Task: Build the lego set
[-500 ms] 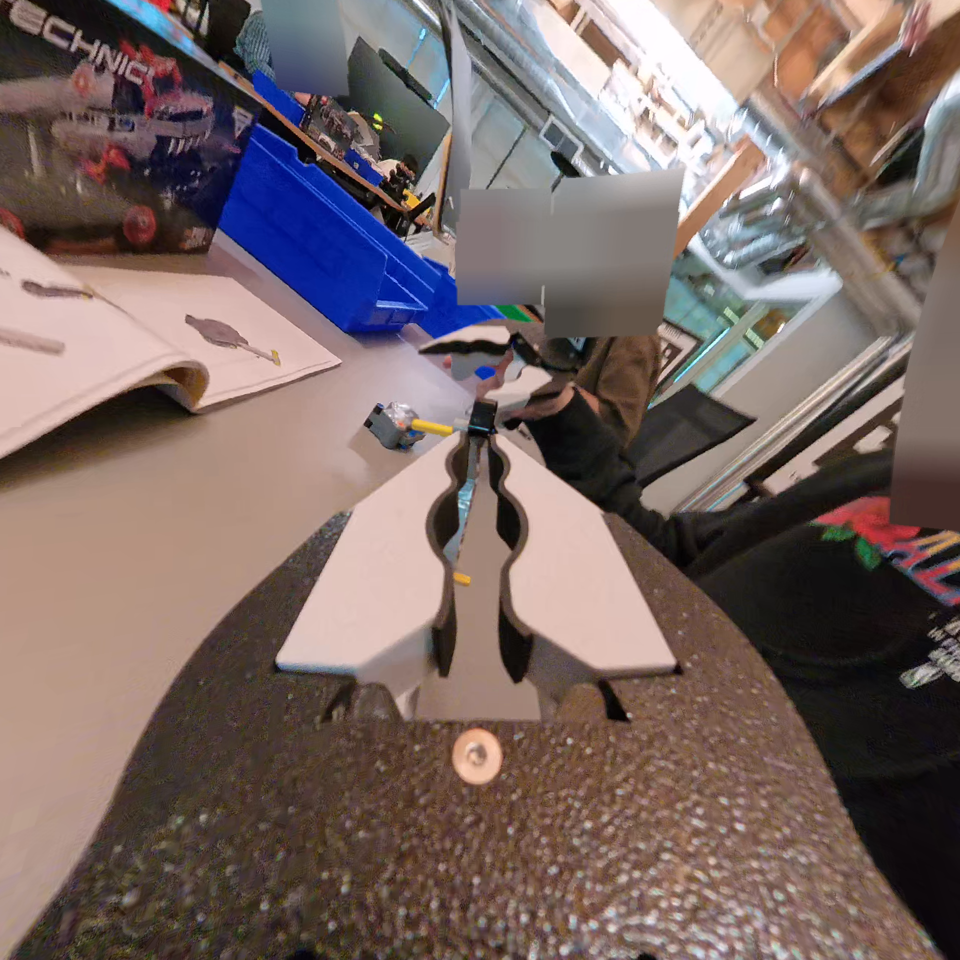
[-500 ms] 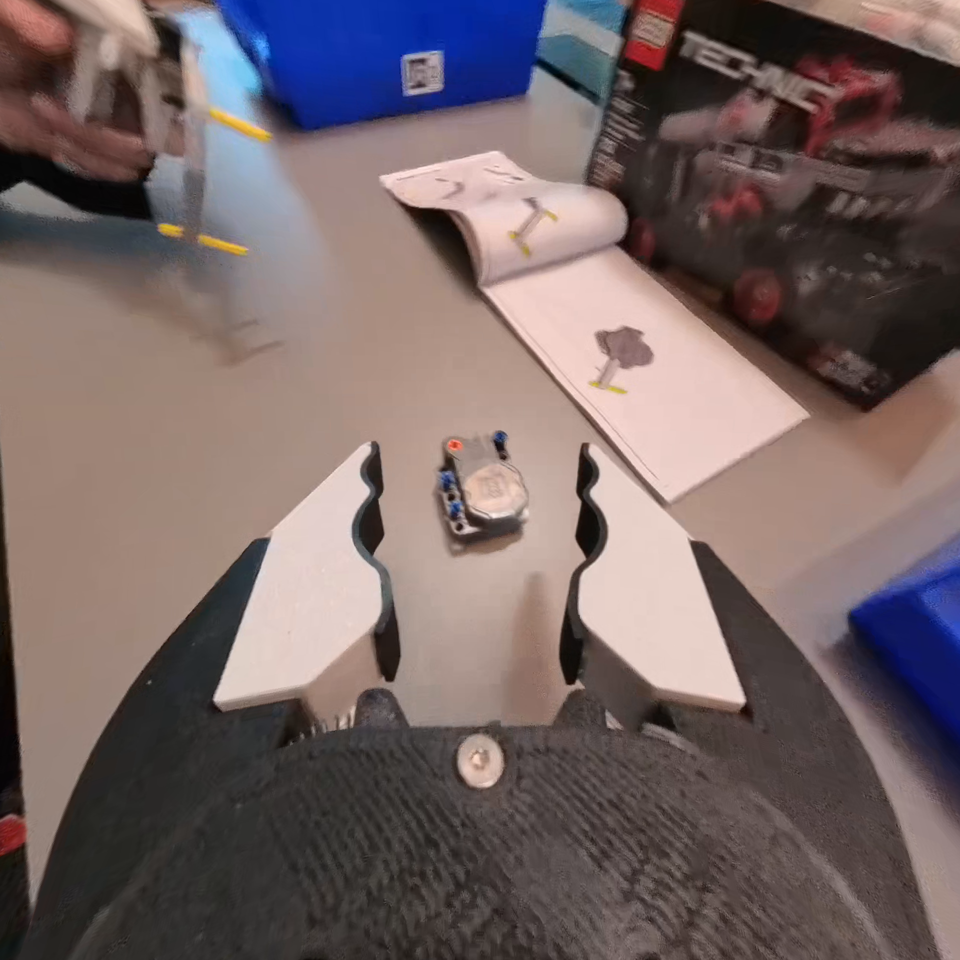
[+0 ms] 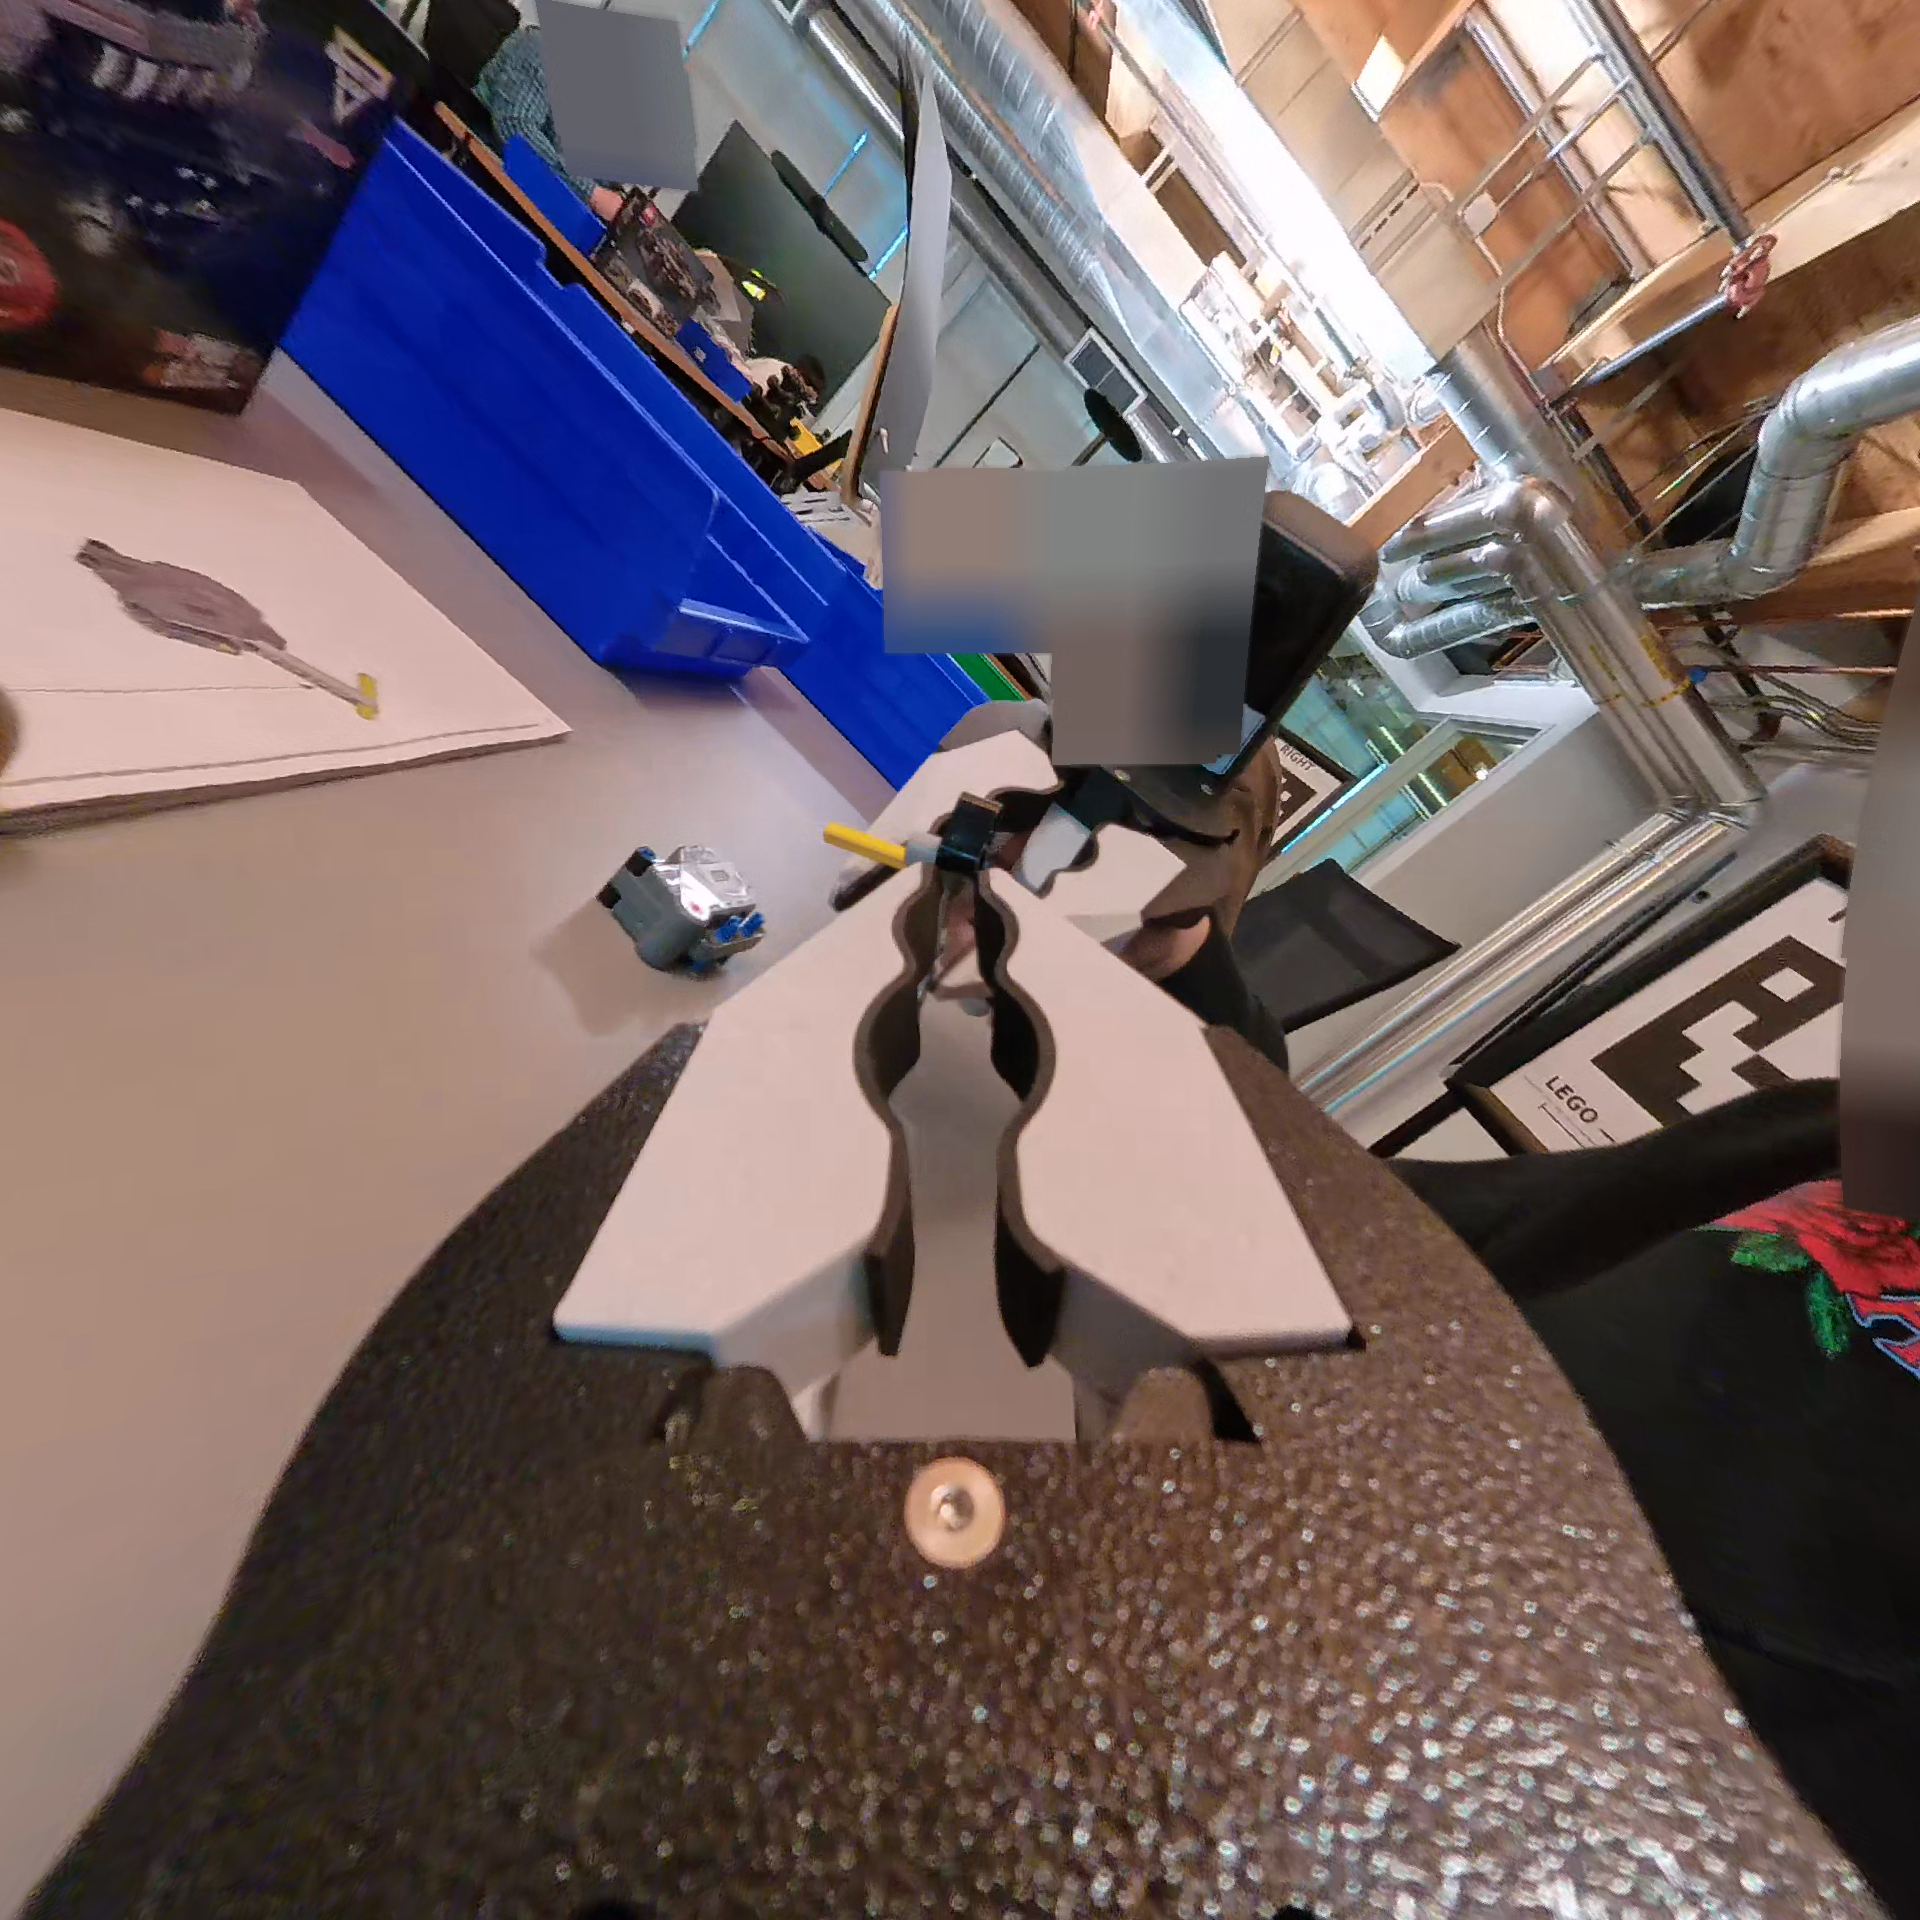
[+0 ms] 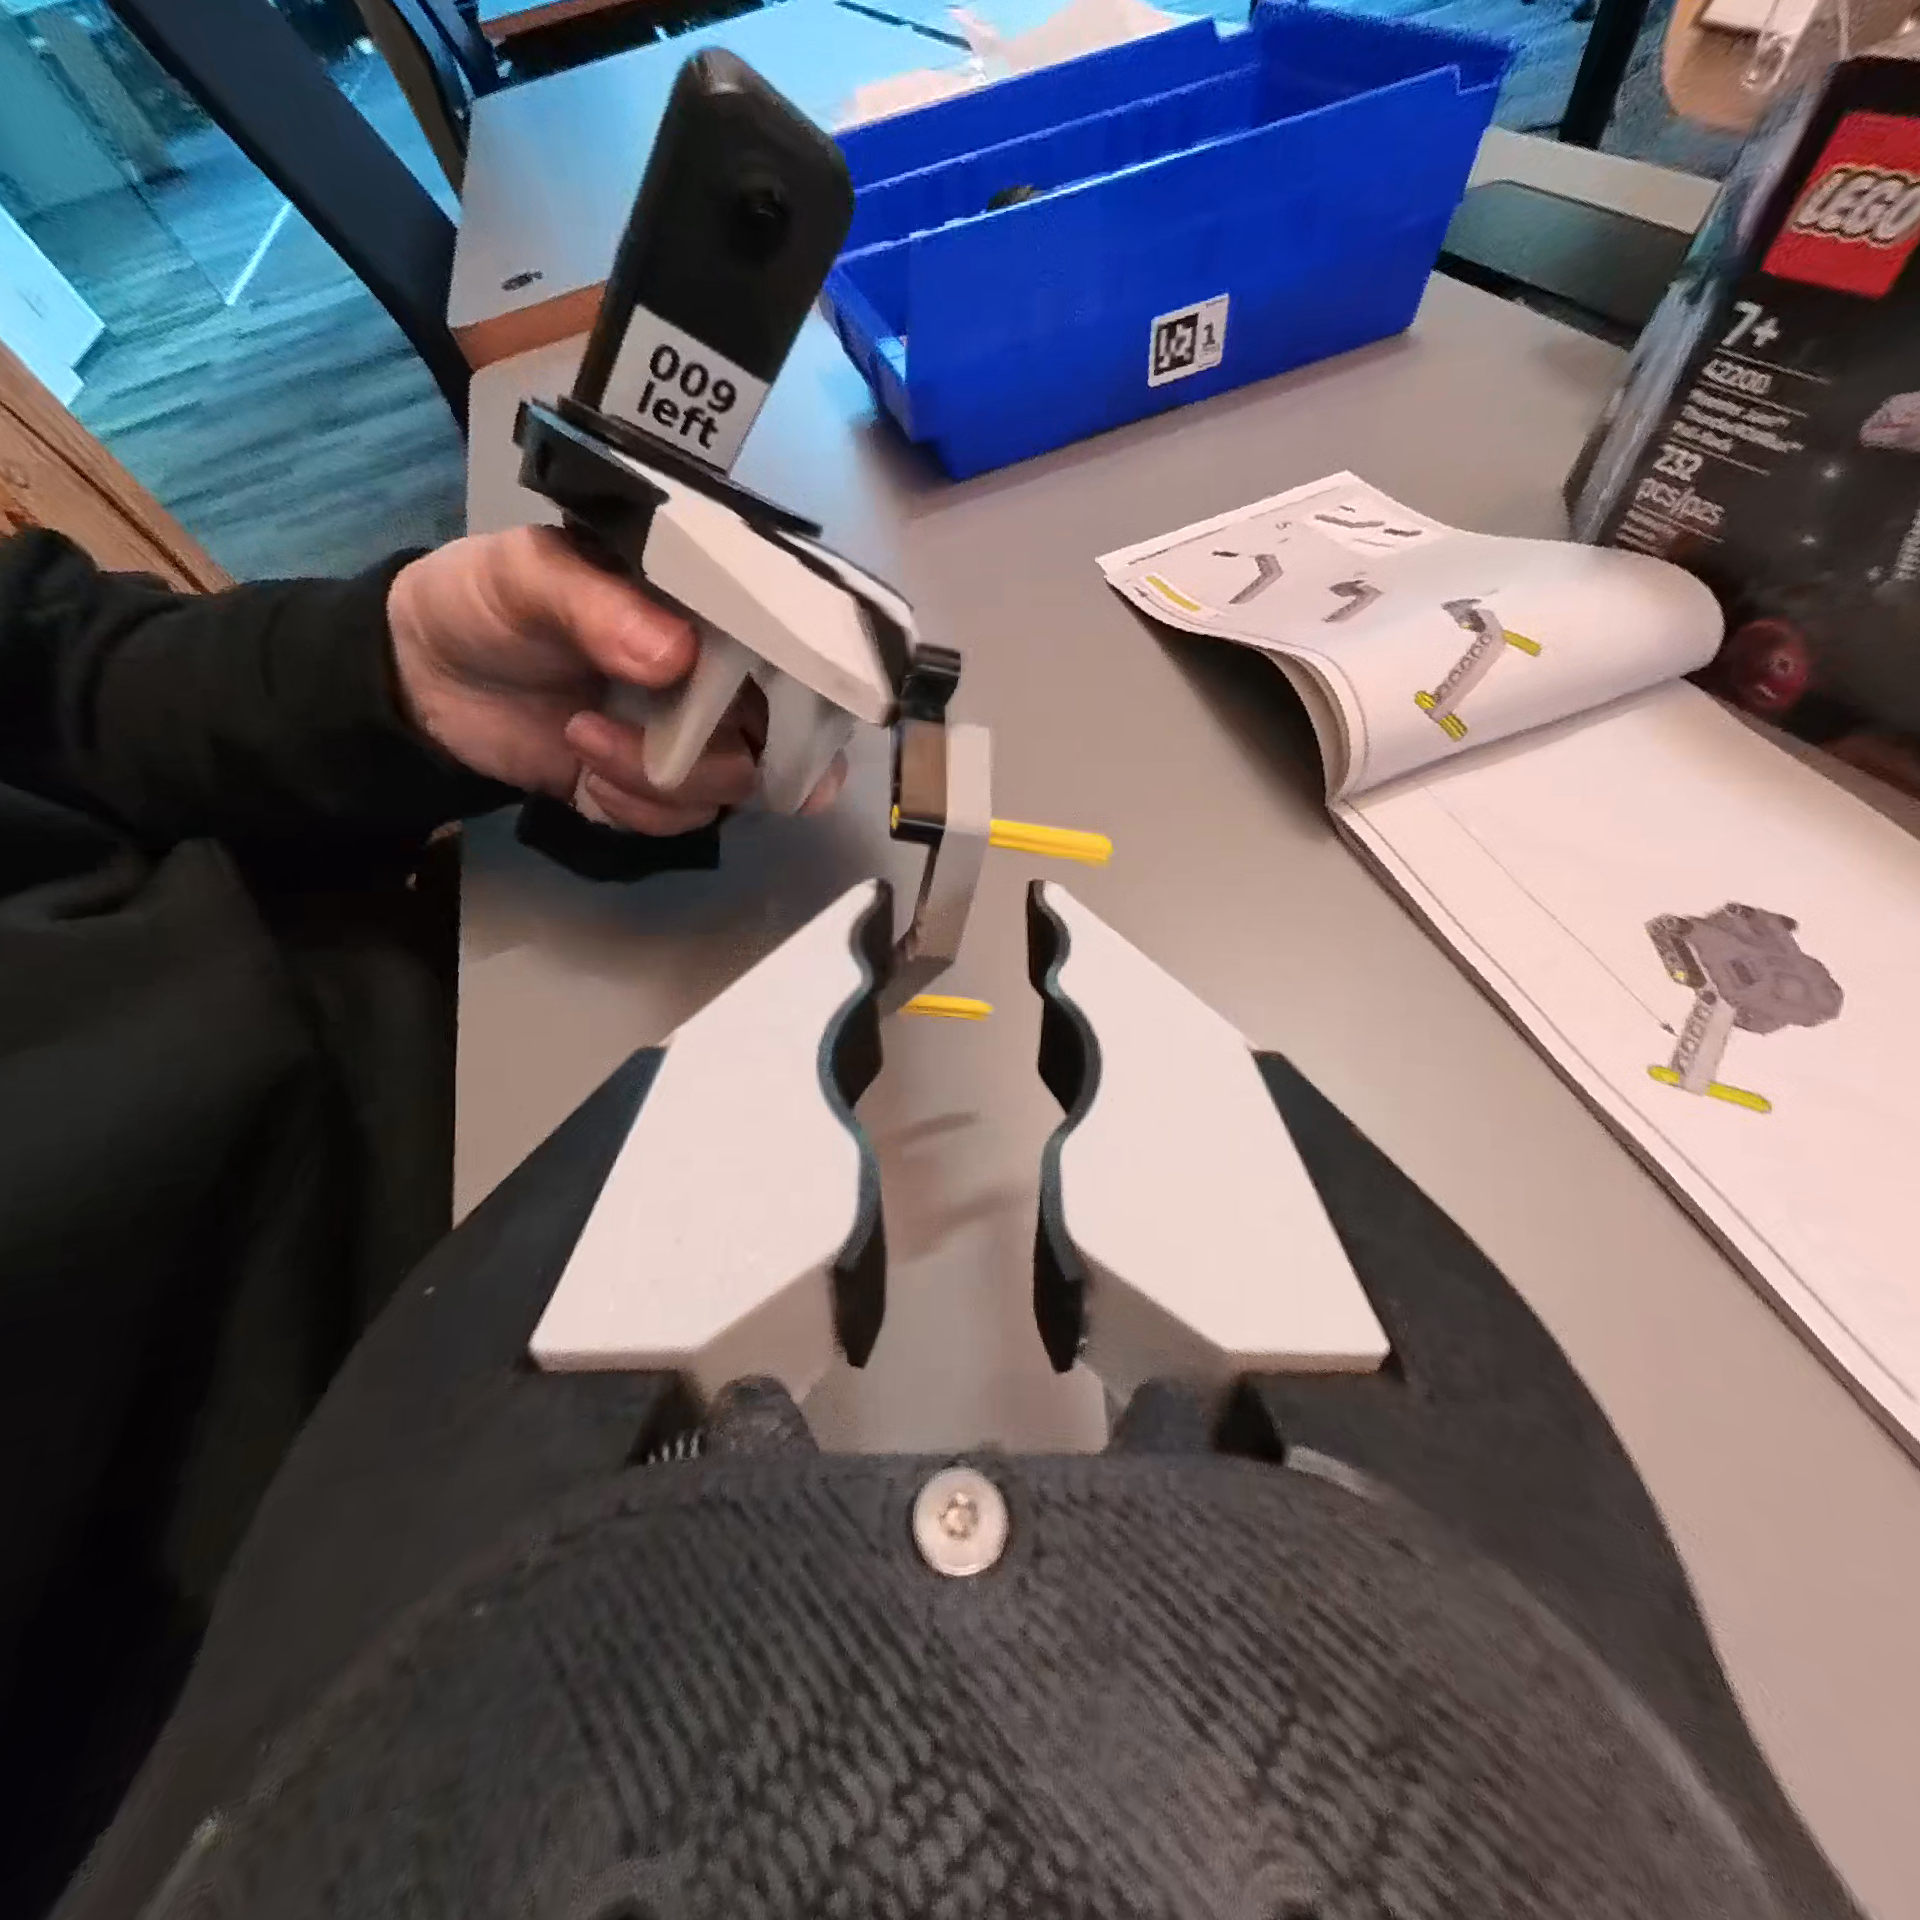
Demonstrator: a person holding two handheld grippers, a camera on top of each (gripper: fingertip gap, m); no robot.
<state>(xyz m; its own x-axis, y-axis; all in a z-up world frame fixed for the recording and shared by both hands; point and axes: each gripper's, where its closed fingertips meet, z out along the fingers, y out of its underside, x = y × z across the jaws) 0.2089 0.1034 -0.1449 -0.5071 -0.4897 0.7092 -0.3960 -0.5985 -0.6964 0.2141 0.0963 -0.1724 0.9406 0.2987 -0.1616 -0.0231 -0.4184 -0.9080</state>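
Pinching a bent grey beam (image 4: 940,883) with two yellow axles, the left gripper (image 4: 914,748) hangs above the grey table (image 4: 1195,935), its jaws clamped together. The right gripper (image 4: 956,914) stands with wavy-edged fingers apart around the beam's lower end. One small grey assembly (image 3: 686,906) lies on the table beside one open booklet (image 4: 1558,790).

R gripper (image 4: 961,914) swung off the grey motor block (image 3: 686,906) w/ its jaws narrower, now just under the L gripper (image 4: 925,748) and its grey beam w/ yellow axles (image 4: 940,883). Beam tip seems to sit between the R jaws. Block now nearer in L view.
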